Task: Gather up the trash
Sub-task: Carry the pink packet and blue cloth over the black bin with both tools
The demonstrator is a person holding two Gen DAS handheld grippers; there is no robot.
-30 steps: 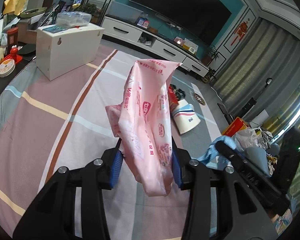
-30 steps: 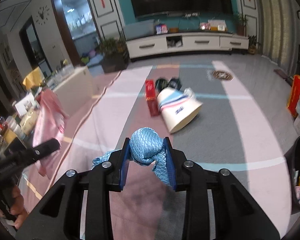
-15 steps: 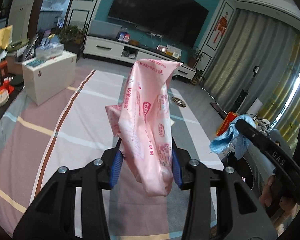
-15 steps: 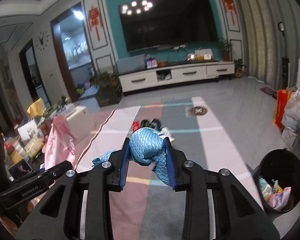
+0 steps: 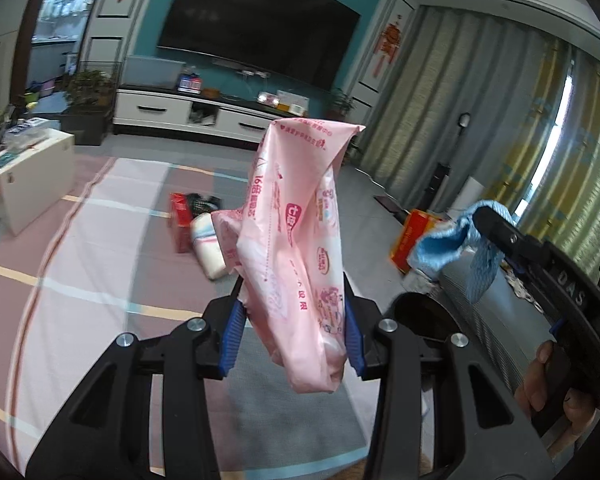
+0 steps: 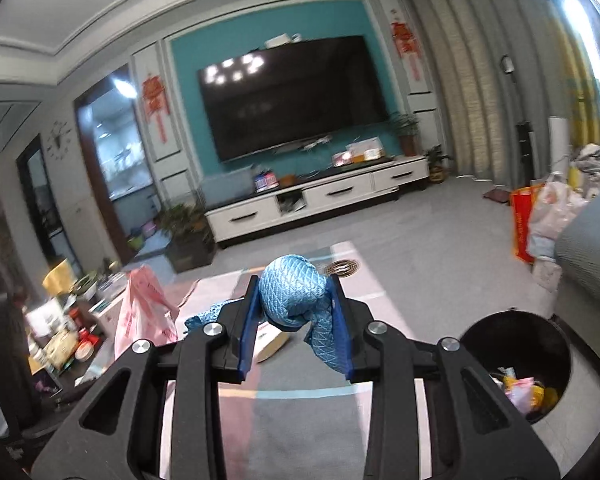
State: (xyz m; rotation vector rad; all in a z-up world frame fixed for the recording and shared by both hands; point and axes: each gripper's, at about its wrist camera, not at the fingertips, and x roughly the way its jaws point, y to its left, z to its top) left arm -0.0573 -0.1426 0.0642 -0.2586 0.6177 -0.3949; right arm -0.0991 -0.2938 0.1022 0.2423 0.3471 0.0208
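Between left gripper [image 5: 292, 336] pads: pink plastic bag [image 5: 296, 240] is being clamped.
Right gripper [image 6: 296, 332]: blue cloth [image 6: 296, 300] is being squeezed.
Bin [image 6: 512, 336]: is being approached, trash inside.

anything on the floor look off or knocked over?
Yes. A white paper cup lies tipped on its side on the striped rug, against a red box and a dark item, too blurred to name. Loose litter, not yet collected. The black bin stands upright and already holds trash.

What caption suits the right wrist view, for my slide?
Right gripper clamping a blue cloth near the black bin.
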